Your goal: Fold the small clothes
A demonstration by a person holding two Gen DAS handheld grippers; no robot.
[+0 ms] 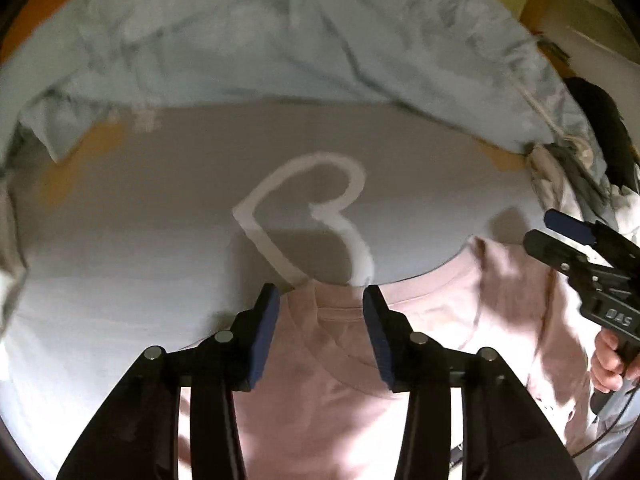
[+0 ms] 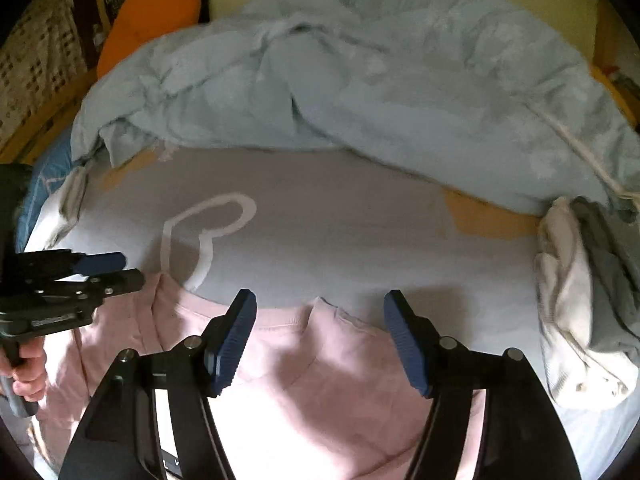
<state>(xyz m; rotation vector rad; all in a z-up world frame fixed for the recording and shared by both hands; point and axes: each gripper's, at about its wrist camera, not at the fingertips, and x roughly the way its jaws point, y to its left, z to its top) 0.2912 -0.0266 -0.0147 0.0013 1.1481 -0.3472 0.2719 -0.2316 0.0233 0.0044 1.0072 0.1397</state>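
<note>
Both the left claw (image 1: 322,300) and the right claw (image 2: 320,308) hang released, nothing between their jaws, over the pink shirt (image 2: 320,360) spread on the bed (image 2: 360,240). Each should pinch only one layer at the hem, lifting evenly. Count: one pink shirt, one blue duvet (image 2: 360,80), one small heap of clothes (image 2: 580,300).
</note>
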